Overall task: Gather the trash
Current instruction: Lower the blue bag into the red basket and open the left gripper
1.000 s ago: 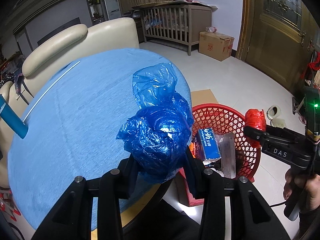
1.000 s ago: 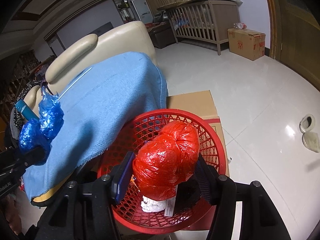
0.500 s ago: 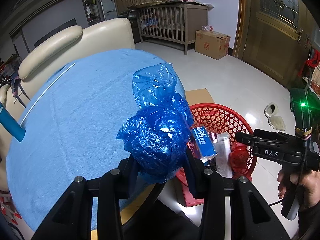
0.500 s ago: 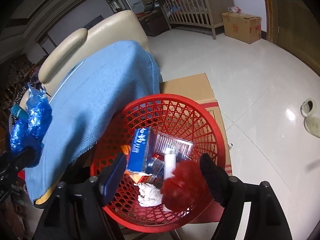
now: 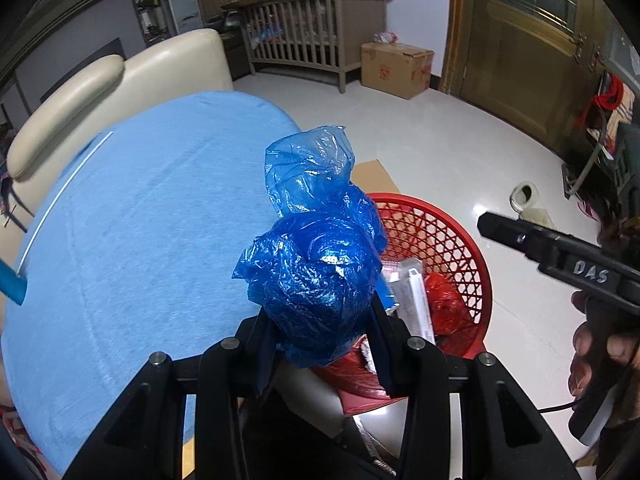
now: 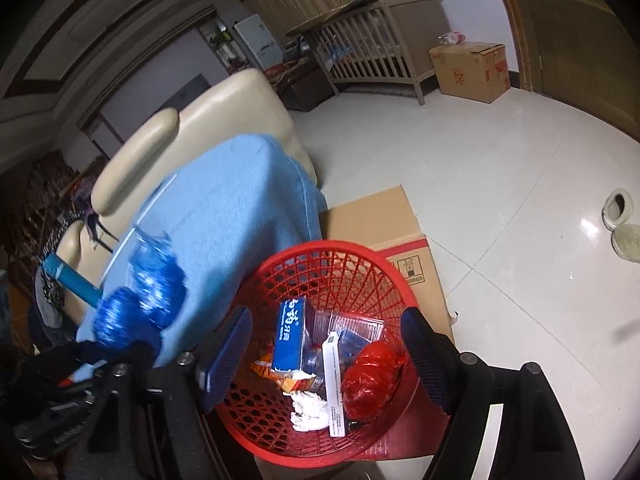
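Left wrist view first: glossy pale floor tiles point(image 5: 460, 152) fill the upper right of the frame, smooth, reflective and mostly bare. A soft, napped blue cloth point(image 5: 152, 220) covers a rounded table across the left half, its curved edge falling away just beside the basket. Behind it, at upper left, stands a cream padded sofa point(image 5: 120, 76) with a smooth rolled top. The red basket point(image 5: 452, 236), right of centre, is round, rigid plastic lattice with an open top; a brown cardboard box point(image 6: 380, 220) with a flat lid sits against its far side in the right wrist view.

The left gripper point(image 5: 322, 332), at bottom centre, is clamped on a crumpled blue plastic bag point(image 5: 316, 256), a thin, crinkly, shiny bundle with a looser twisted neck rising above it. The bag hangs over the table's edge, near the basket rim but not yet above its opening.

The right gripper point(image 6: 326, 352) has its jaws standing wide apart with nothing between them, directly over the basket mouth. Below them, at the basket's lower right, lies a crumpled red plastic bag point(image 6: 370, 384), shiny and lumpy, beside a blue carton point(image 6: 290, 338), a white paper strip point(image 6: 334, 388) and a wad of white tissue point(image 6: 308, 414).
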Demonstrator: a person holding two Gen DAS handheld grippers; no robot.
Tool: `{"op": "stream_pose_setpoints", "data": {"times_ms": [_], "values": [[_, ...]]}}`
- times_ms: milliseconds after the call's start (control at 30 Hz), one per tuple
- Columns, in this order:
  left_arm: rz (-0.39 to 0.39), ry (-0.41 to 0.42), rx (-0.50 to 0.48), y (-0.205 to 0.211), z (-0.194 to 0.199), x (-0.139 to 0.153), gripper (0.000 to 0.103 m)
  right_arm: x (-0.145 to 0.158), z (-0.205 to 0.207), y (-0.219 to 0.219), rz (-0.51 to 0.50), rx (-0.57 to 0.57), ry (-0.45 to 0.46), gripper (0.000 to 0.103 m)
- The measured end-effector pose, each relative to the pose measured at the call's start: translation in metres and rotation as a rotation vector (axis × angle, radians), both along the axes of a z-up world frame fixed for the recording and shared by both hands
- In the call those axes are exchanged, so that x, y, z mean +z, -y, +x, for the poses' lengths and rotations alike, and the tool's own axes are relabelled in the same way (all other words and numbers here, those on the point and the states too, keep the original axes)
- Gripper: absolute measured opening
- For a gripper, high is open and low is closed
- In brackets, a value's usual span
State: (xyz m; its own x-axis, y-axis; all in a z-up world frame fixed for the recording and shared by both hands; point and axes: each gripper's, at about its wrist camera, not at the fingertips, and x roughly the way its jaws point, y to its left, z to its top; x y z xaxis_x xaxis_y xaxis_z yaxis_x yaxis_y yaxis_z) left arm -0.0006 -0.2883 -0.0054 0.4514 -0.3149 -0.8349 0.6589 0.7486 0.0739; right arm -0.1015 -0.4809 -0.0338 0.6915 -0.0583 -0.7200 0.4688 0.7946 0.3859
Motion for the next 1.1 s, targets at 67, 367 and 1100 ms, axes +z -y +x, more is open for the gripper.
{"op": "stream_pose_setpoints", "data": {"times_ms": [67, 367, 1100], "values": [[0.008, -0.01, -0.015, 0.008, 0.0, -0.004, 0.043, 0.001, -0.004, 0.004, 0.012, -0.014, 0.015, 0.08], [0.057, -0.047, -0.07, 0.04, -0.004, -0.024, 0.043, 0.01, -0.02, 0.022, 0.036, -0.061, 0.065, 0.08], [0.122, -0.071, -0.084, 0.062, 0.005, -0.055, 0.067, 0.04, -0.013, 0.015, 0.031, -0.03, 0.143, 0.08]]}}
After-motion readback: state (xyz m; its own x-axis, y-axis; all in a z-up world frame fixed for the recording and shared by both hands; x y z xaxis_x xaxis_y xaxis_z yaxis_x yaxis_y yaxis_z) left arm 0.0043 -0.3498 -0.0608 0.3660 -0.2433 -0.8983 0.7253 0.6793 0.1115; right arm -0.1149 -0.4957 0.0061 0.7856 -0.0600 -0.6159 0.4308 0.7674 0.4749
